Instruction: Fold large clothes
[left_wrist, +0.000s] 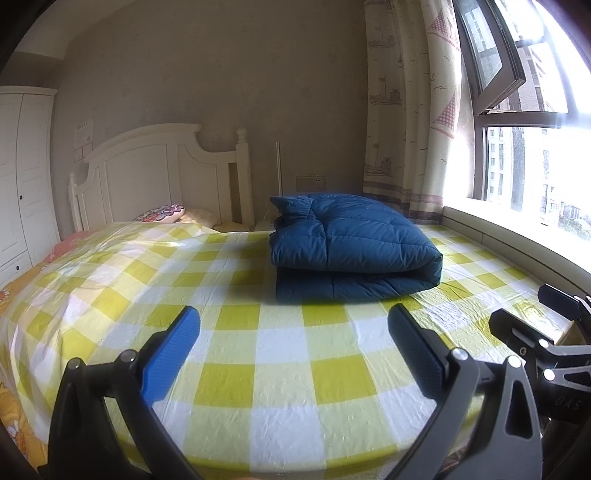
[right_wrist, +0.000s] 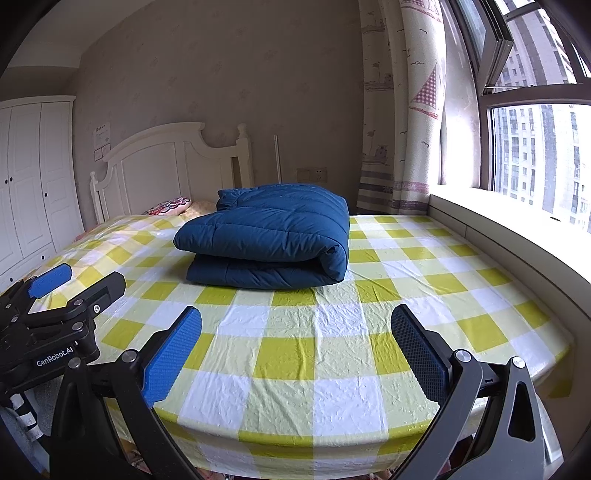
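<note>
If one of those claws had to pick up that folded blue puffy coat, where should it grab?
Probably the thick rounded fold of the blue coat, on its window-side end, coming in from the right. There the layers wrap into one bulge the open right gripper could pinch together; the opposite end shows loose, separate layers likely to fall open.

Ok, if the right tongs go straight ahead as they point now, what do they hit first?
Probably the folded blue jacket. The right tongs hang open above bare checked sheet, nothing between. Depth is unclear, so they may skim the sheet first.
</note>
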